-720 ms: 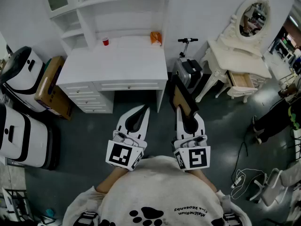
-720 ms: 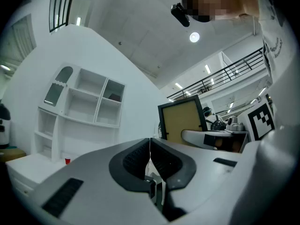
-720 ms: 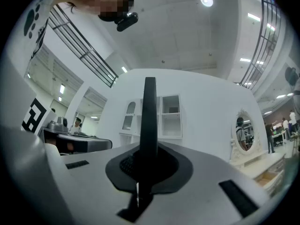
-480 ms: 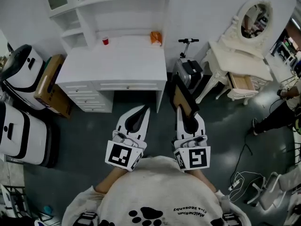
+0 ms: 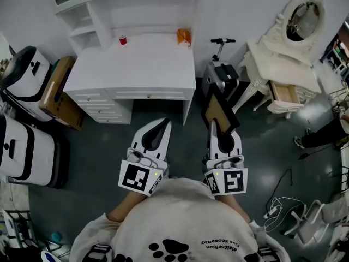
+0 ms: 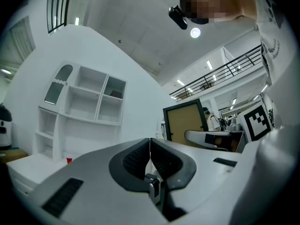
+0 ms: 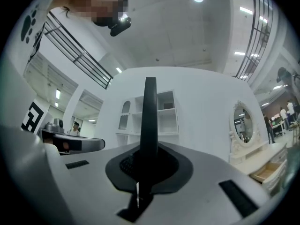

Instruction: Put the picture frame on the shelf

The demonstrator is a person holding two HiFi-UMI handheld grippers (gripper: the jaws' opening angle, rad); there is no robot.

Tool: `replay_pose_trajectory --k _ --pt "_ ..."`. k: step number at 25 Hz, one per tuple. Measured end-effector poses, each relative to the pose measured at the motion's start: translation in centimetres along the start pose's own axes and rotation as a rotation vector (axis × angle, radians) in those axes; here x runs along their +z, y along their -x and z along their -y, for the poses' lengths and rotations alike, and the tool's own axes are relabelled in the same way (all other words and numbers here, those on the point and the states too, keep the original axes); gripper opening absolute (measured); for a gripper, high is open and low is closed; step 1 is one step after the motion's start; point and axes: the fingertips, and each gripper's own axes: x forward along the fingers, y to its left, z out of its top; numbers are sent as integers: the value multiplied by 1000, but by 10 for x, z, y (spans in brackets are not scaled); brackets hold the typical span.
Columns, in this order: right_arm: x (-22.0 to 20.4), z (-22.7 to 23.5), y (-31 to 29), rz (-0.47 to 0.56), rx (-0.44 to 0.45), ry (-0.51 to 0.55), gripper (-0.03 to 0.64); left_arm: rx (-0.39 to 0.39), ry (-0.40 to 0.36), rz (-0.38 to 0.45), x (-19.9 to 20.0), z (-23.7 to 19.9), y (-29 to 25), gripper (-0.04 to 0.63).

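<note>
My right gripper [image 5: 220, 125] is shut on a black picture frame [image 5: 219, 110] with a tan panel, held over the dark floor in front of the white desk [image 5: 136, 72]. In the right gripper view the frame [image 7: 150, 118] stands edge-on between the jaws [image 7: 149, 161]. My left gripper [image 5: 161, 125] is shut and empty beside it; in the left gripper view its jaws [image 6: 150, 146] meet, and the frame [image 6: 184, 123] shows to the right. The white shelf unit [image 5: 117, 10] rises behind the desk, also visible as open compartments [image 6: 89, 100] in the left gripper view.
A red cup [image 5: 122, 39] and an orange packet [image 5: 184, 36] sit at the desk's back. A scooter with a case [image 5: 219, 75] stands right of the desk, then a white dressing table [image 5: 283, 64] with an oval mirror and open drawer. White machines [image 5: 22, 86] and a cardboard box [image 5: 57, 94] line the left.
The head view has shifted slightly: desk and shelf sit a little higher in the frame. Both grippers hold the same pose, the frame still gripped in the right one.
</note>
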Motion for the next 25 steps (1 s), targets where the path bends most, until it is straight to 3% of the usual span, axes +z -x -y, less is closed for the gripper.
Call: replay_pose_trajectory --k 13,25 --pt "-35 22 -120 0 -40 8 40 -18 11 9 -23 -103 -87 21" --pt "-48 39 -266 50 -151 40 40 -154 -6 53 -16 -218 -201 21"
